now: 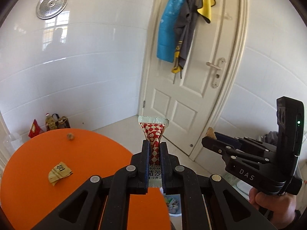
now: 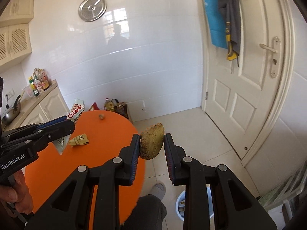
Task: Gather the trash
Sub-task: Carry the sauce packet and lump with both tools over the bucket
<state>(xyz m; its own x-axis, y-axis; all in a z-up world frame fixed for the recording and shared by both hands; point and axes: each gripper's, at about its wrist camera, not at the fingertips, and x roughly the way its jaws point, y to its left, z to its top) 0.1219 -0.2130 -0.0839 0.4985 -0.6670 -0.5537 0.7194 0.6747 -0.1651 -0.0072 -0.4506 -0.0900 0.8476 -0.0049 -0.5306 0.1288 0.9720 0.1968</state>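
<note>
From the left wrist, the left gripper pinches a red-and-white checkered sauce packet tight between its pads, raised off the orange table and pointing toward the door, likely to carry it to a bin; a yellow wrapper and a small nut-like scrap lie on the table. From the right wrist, the right gripper clamps a brownish fibrous husk past the table edge, angled downward above the white trash bin on the floor.
</note>
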